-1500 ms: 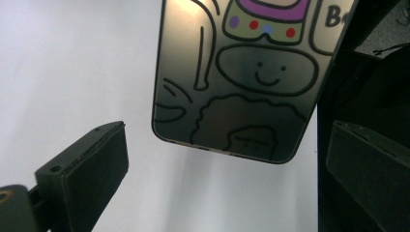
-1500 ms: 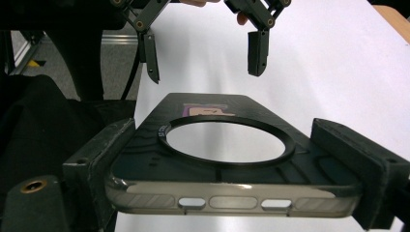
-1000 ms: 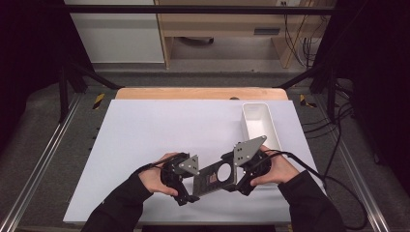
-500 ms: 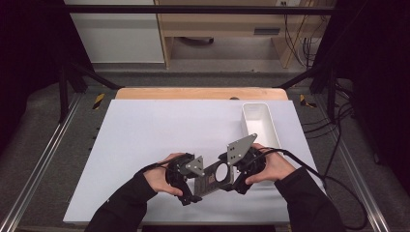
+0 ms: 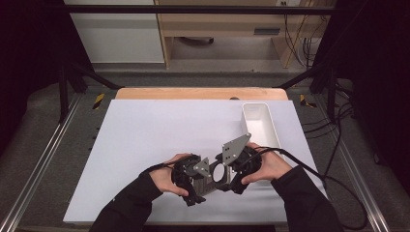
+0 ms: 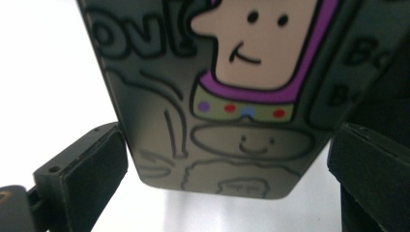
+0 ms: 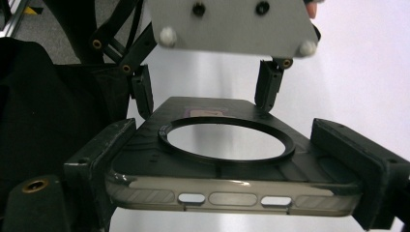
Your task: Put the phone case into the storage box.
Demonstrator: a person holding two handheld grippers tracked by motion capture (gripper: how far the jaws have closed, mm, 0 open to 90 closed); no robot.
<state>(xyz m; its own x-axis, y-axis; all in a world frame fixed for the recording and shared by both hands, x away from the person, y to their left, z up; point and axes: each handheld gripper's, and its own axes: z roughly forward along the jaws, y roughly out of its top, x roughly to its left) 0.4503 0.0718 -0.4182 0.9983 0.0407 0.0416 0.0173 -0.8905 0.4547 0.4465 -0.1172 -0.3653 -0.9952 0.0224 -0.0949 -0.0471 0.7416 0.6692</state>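
A dark translucent phone case (image 5: 216, 175) hangs just above the white table top (image 5: 145, 145), held between both grippers near the front edge. In the right gripper view the case (image 7: 227, 164) shows its inner side, with a round ring and cut-outs along the near edge. My right gripper (image 7: 225, 142) is shut on its two long sides. In the left gripper view the case (image 6: 217, 96) shows a cartoon print, and my left gripper (image 6: 227, 159) clamps its other end. From above, the left gripper (image 5: 191, 178) and right gripper (image 5: 237, 168) face each other.
A white oblong tray (image 5: 261, 126) stands at the right, just beyond my right hand. A wooden strip (image 5: 200, 93) runs along the table's far edge. Cables (image 5: 333, 188) trail off to the right. Metal rails flank both sides.
The right gripper has shifted a little to the left, so the two grippers sit closer together. The case stays held between them.
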